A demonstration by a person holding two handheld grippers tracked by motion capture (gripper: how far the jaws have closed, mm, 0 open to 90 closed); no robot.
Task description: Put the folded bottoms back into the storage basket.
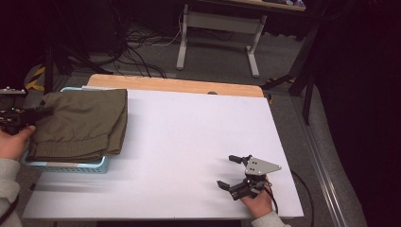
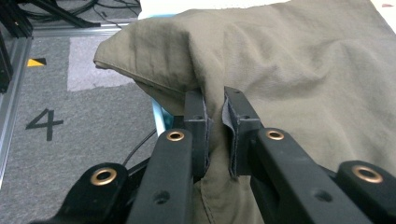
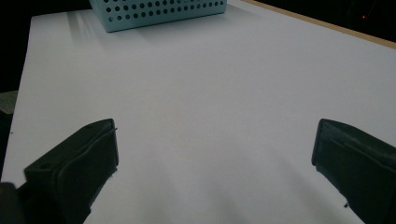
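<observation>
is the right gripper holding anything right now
No, the right gripper is open, its jaws spread wide apart over the bare white table with nothing between them.

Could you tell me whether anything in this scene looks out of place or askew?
The olive garment is too big for its light blue basket: it spills over the rim on several sides. The basket itself overhangs the table's left edge. The left gripper pinches a fold of the cloth; the right gripper rests open.

Bright white table point(image 1: 189, 142) against dim, murky surroundings; soft shadows, slight blur, mild grain.
</observation>
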